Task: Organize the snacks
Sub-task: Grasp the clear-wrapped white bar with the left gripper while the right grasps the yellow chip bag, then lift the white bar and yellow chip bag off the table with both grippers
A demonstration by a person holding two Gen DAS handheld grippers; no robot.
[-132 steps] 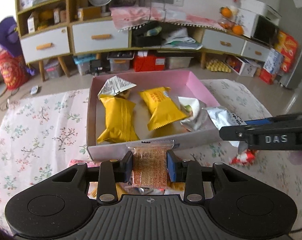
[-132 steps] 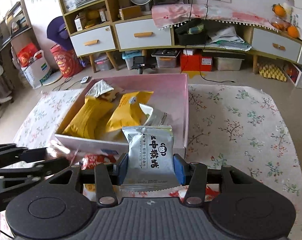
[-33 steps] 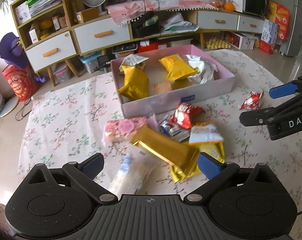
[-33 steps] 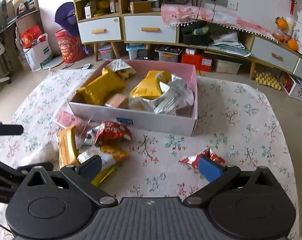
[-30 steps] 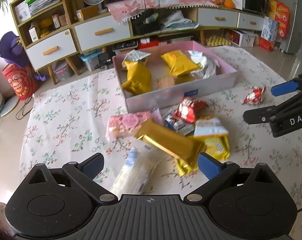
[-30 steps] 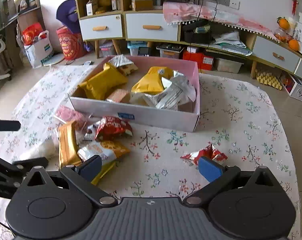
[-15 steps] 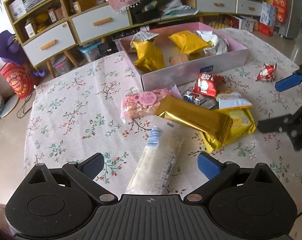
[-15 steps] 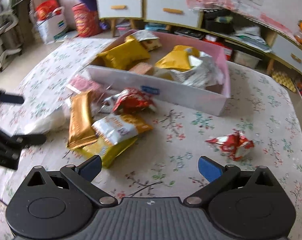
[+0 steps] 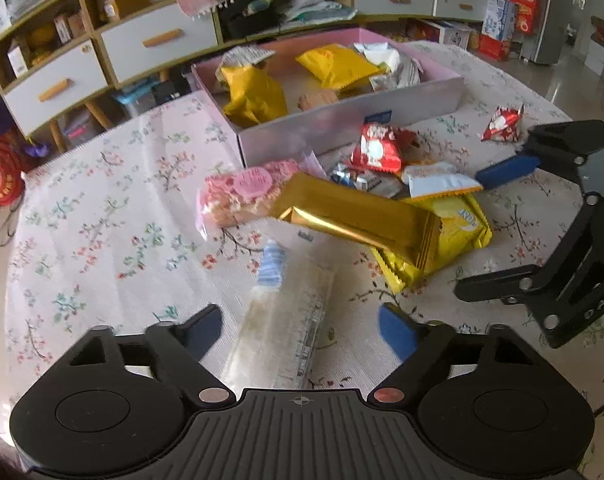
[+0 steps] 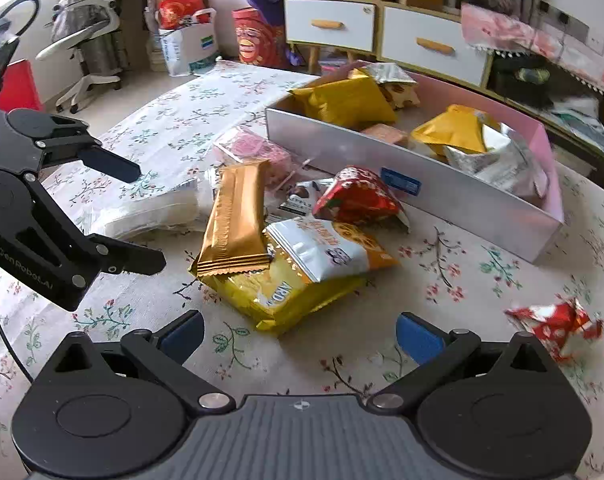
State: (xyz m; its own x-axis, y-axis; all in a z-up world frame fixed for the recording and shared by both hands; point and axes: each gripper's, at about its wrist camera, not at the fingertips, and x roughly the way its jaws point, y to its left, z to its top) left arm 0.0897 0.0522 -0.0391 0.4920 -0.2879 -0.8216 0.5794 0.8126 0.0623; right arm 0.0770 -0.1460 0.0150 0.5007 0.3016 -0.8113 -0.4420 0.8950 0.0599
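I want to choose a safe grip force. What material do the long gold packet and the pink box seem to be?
Gold packet: probably thin metallised plastic film, glossy; it shows bright reflections and crimped, serrated end seals.
Pink box: likely cardboard or paperboard, fairly matte; its thin flat walls have straight edges, pink inside, and the outside looks pale grey in this light.

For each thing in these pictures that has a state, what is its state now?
Left gripper: open, jaws closing around the white pack, not pressing it.
Right gripper: open, empty.
White pack: flat on the cloth.
Gold bar: lying on the yellow bag.
Box: open, partly filled.
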